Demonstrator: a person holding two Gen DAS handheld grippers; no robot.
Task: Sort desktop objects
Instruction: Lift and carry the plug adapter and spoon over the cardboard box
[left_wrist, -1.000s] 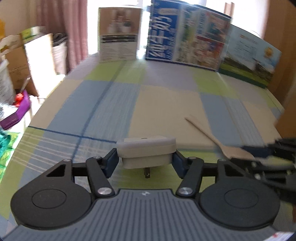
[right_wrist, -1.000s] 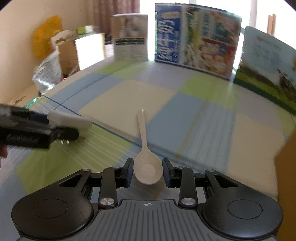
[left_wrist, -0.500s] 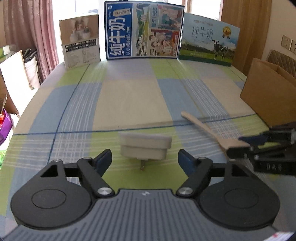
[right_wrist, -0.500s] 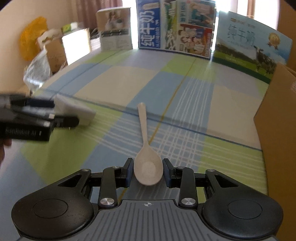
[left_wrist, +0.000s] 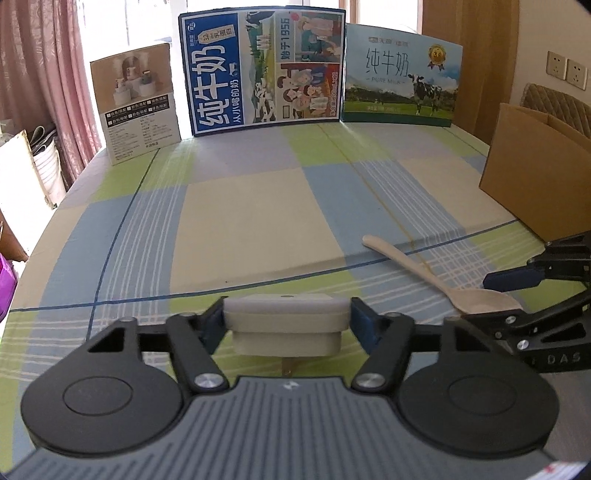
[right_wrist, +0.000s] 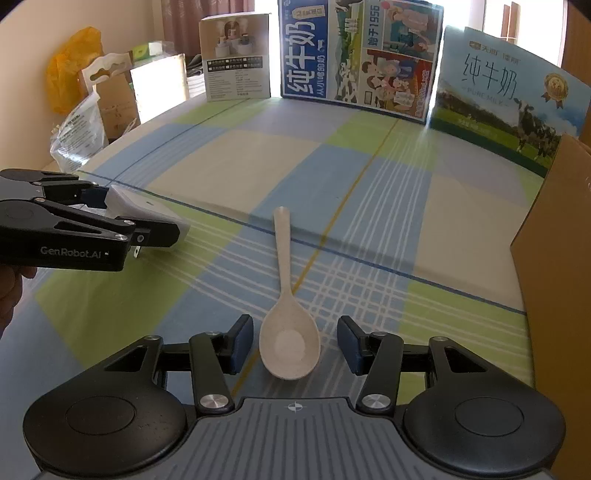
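The cardboard box (right_wrist: 554, 236) is standing right of both tongs. The left gripper (left_wrist: 286, 325), jaws just closing, is pinching the white plug adapter (left_wrist: 286, 323). The right gripper (right_wrist: 295, 345), jaws just opening, is straddling the spoon (right_wrist: 286, 328) untouched. Risk: the adapter slipping from a shallow pinch.

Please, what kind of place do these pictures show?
Probably a room in a home. A table under a checked cloth, pink curtains at a bright window, wall sockets, and milk cartons and household clutter around the table suggest it.
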